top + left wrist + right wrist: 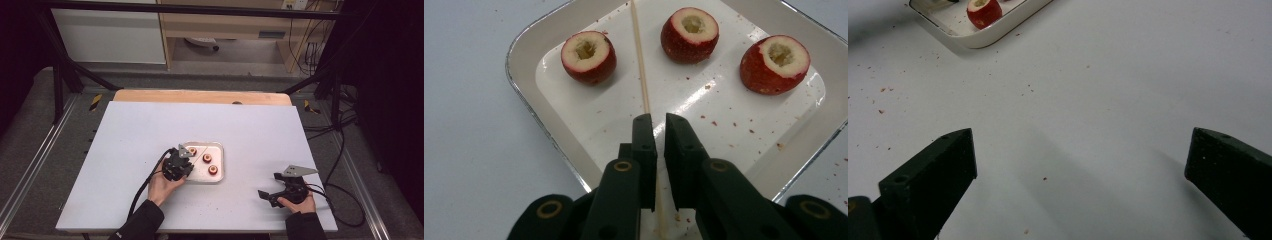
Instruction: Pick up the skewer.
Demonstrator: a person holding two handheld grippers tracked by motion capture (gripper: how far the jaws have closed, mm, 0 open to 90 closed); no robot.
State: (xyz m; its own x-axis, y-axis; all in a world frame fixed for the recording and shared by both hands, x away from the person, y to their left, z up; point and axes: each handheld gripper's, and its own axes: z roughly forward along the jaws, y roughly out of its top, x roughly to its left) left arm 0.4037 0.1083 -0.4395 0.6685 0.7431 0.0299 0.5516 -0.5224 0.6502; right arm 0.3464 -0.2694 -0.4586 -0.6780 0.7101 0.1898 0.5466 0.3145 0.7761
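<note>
A thin, pale wooden skewer (pixel 640 65) lies across the glossy white tray (pixel 524 47) with its rounded metal rim, passing between three red, hollowed fruits (pixel 588 56) — cores scooped, flesh cream. The left gripper (pixel 659 125) has its matte black jaws drawn nearly together around the skewer; whether the pads press it is hard to tell. The right gripper (pixel 1080 150) rests wide open and empty on the crumb-speckled white table (pixel 1128 75).

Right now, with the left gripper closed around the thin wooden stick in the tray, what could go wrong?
1. The left gripper pinches the skewer near one end, so the long free part may swing or bend when lifted.
2. The skewer lies between two cored red fruits and; a sideways lift could knock them.
3. The tray is light-looking and may shift; the right gripper stands open, far from it.
</note>
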